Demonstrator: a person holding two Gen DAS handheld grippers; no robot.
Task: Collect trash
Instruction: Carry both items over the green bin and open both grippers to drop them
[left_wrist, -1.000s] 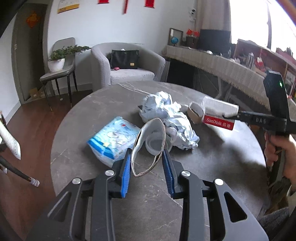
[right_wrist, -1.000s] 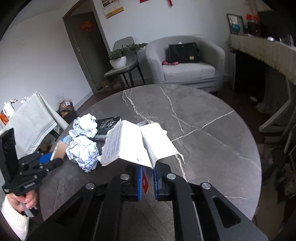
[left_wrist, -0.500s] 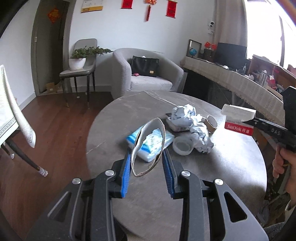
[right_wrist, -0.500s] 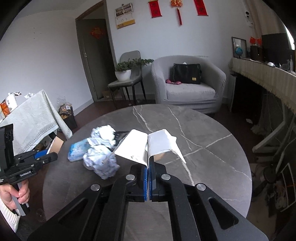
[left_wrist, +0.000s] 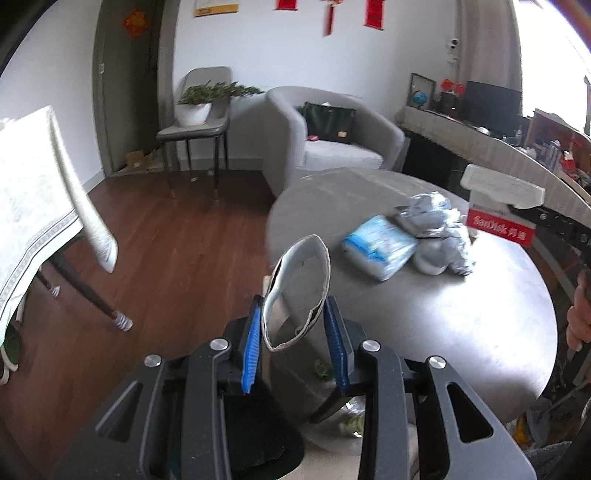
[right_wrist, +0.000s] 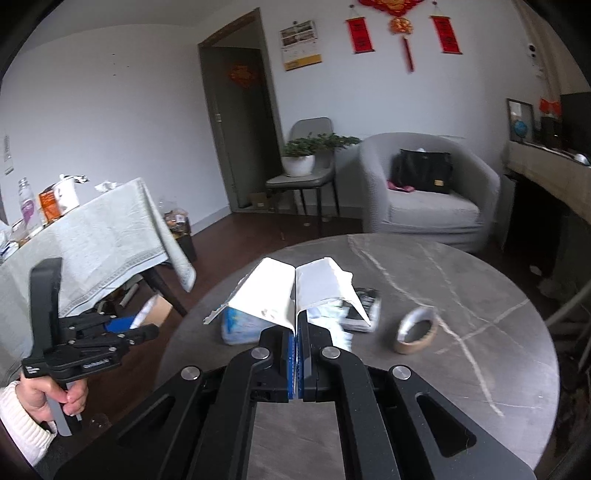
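My left tongs (left_wrist: 293, 330) hold the flattened cardboard tape ring (left_wrist: 299, 291) only loosely, pads partly open with the ring wedged between them, over the bin (left_wrist: 258, 435) at 6 o'clock beside the surface (left_wrist: 461, 332). It could slip out sideways and miss. My right tongs (right_wrist: 296, 345) are pinched fully closed on the opened SanDisk box (right_wrist: 291, 291); its thin flap might tear. Crumpled paper (left_wrist: 439, 229) and a tissue pack (left_wrist: 380, 247) wait at 1 o'clock.

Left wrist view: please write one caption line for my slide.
Left gripper holds a squashed cardboard ring beside the round table.
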